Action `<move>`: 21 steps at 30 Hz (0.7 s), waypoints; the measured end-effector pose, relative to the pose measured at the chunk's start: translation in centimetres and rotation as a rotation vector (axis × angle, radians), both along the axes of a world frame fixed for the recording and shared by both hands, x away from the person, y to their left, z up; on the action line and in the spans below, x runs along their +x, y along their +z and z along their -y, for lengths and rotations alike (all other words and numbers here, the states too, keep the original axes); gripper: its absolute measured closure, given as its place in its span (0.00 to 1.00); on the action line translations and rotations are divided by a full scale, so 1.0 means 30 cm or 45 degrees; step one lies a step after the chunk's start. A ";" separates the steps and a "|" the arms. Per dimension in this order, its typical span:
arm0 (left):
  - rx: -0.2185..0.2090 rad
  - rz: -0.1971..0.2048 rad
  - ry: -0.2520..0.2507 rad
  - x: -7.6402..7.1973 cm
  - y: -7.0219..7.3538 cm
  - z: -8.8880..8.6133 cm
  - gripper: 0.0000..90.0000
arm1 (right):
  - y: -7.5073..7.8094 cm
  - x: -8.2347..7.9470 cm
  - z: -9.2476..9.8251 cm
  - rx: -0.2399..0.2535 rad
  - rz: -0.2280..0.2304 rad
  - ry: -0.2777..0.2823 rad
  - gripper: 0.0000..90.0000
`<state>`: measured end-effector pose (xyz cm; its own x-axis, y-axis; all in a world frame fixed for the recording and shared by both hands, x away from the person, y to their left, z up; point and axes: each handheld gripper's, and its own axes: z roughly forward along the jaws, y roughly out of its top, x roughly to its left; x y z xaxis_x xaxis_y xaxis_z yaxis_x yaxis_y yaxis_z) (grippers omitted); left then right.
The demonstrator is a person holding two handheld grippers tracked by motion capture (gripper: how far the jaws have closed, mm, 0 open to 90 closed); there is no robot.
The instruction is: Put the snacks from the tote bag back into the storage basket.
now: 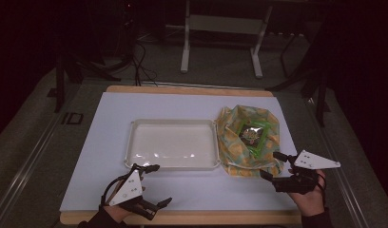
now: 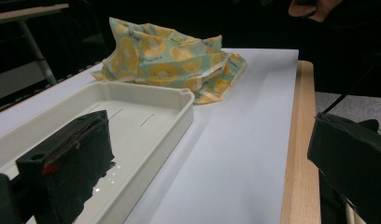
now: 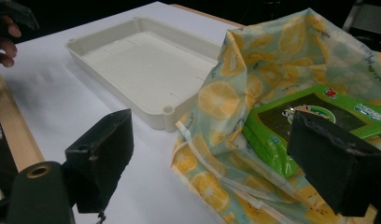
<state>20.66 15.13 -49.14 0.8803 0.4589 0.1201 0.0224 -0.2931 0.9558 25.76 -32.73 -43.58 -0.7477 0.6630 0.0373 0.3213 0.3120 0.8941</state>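
Note:
A lemon-print cloth bag [image 1: 244, 137] lies open on the white mat, right of a shallow white tray [image 1: 172, 143]. Inside the bag sits a green packet [image 1: 253, 134], clear in the right gripper view as the packet [image 3: 319, 116] among the bag's folds [image 3: 254, 84]. My right gripper [image 1: 272, 165] is open just in front of the bag's near right corner, nothing between its jaws. At the tray's near left corner my left gripper [image 1: 156, 184] is open and holds nothing. The bag [image 2: 165, 58] and tray [image 2: 146, 126] lie ahead in the left gripper view.
The white mat [image 1: 192, 107] covers a wooden table whose near edge [image 1: 182, 217] runs just below both hands. Dark floor, cables and a white metal stand [image 1: 220, 33] lie beyond the far edge. The tray [image 3: 146, 65] holds nothing.

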 end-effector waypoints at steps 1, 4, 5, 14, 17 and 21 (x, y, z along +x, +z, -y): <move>0.001 0.000 -0.001 0.000 0.000 0.000 0.01 | 0.004 0.000 0.001 -0.001 0.002 -0.002 0.16; 0.000 0.001 0.001 0.000 0.000 0.000 0.01 | 0.014 -0.002 0.000 -0.006 0.012 -0.011 0.17; 0.001 0.002 0.002 0.000 0.000 0.000 0.01 | 0.019 -0.003 -0.001 -0.012 0.021 -0.018 0.17; 0.000 0.009 0.005 -0.011 -0.003 -0.002 0.00 | 0.055 0.002 -0.007 -0.028 0.051 -0.034 0.19; -0.001 0.010 0.006 -0.012 -0.003 -0.002 0.01 | 0.067 0.004 -0.009 -0.033 0.062 -0.042 0.19; 0.008 0.016 0.012 -0.015 -0.006 -0.004 0.01 | 0.082 0.005 -0.011 -0.051 0.086 -0.050 0.21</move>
<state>20.22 15.24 -49.31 0.8743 0.4666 0.1338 0.0136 -0.2991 0.9541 25.92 -32.42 -41.13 -0.7211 0.6917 -0.0394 0.2736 0.3365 0.9011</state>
